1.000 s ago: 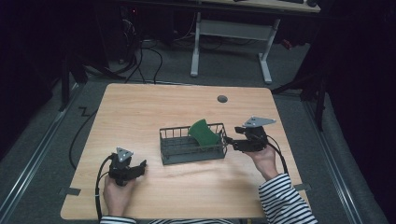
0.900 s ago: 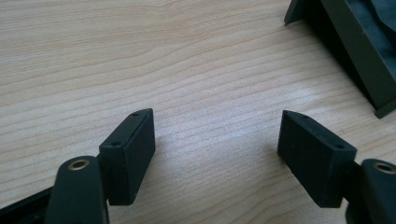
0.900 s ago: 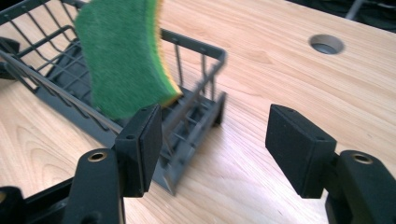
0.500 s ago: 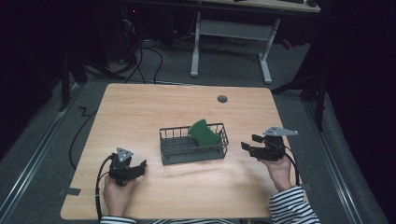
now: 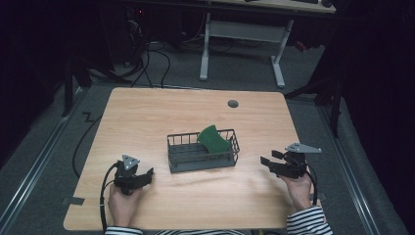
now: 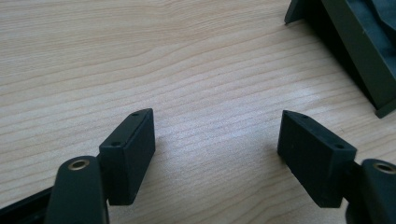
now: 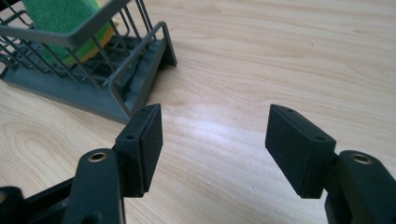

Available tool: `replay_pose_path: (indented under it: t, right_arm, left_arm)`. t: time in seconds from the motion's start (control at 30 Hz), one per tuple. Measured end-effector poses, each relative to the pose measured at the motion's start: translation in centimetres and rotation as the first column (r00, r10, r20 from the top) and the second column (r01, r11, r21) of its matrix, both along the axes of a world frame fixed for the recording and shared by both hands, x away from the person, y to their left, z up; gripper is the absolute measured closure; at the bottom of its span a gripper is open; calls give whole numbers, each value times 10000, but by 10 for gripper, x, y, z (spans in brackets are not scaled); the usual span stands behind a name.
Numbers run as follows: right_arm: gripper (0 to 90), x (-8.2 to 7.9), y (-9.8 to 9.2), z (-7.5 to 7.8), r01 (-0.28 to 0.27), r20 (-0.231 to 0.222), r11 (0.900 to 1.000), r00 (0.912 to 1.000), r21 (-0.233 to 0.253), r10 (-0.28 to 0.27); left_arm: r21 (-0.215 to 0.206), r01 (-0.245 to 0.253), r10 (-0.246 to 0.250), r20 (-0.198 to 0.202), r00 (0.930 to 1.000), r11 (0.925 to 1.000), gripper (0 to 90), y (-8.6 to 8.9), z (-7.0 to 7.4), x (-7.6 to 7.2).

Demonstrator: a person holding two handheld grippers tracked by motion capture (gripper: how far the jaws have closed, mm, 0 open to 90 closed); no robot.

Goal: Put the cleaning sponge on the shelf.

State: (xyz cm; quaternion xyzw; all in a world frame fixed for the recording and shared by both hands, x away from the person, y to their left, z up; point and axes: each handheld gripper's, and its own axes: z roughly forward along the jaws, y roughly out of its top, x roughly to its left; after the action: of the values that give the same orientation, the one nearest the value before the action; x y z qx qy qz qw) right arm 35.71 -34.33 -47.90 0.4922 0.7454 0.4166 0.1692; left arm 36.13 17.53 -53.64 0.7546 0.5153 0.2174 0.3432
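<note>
A dark grey wire rack (image 5: 182,157) stands at the table's middle, with a green sponge (image 5: 214,139) leaning in its right end. The rack's end (image 7: 116,91) and the yellow-backed sponge (image 7: 56,16) appear at the upper left of the right gripper view. My right gripper (image 5: 267,163) rests low over the wood to the right of the rack, open and empty (image 7: 212,133). My left gripper (image 5: 145,175) sits near the front left, also open with bare wood between its jaws (image 6: 217,140). A corner of the rack (image 6: 355,51) lies at that view's upper right.
The wooden table (image 5: 147,117) has a round grey grommet (image 5: 233,103) at the back right. A black cable (image 5: 103,196) trails off the left gripper toward the front edge. Beyond the table stand a white desk frame (image 5: 240,34) and floor cables.
My right gripper has drawn back from the rack's right end, moving right and toward the front edge. The sponge stays in the rack. The left gripper has not moved.
</note>
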Motion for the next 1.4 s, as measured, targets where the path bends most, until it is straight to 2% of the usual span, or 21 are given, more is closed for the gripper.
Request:
replay_pose_path:
  t: [0.37, 0.73, 1.1, 1.17, 1.3, 1.4]
  right_arm:
    - [371, -11, -6, -17, 294, -240, 9995, 9993, 136, -291]
    - [366, -20, -3, -33, 539, -130, 9958, 9984, -735, -550]
    - [363, -26, 0, -44, 557, -253, 9933, 9980, -1014, -586]
    - [358, -28, 1, -47, 568, -240, 9906, 9979, -1246, -602]
    - [353, -30, 2, -49, 566, -326, 9903, 9976, -1268, -612]
    - [343, -32, 5, -51, 579, -281, 9838, 9976, -1694, -636]
  left_arm:
    - [4, 3, -3, 3, 10000, 10000, 280, 0, 0, 0]
    - [9, 3, -3, 15, 10000, 10000, 280, 0, 0, 0]
    - [19, 4, -4, 14, 10000, 10000, 280, 0, 0, 0]
    - [21, 1, -1, 17, 10000, 10000, 280, 0, 0, 0]
    - [24, 1, -1, 17, 10000, 10000, 280, 0, 0, 0]
    - [33, 0, 0, 16, 10000, 10000, 280, 0, 0, 0]
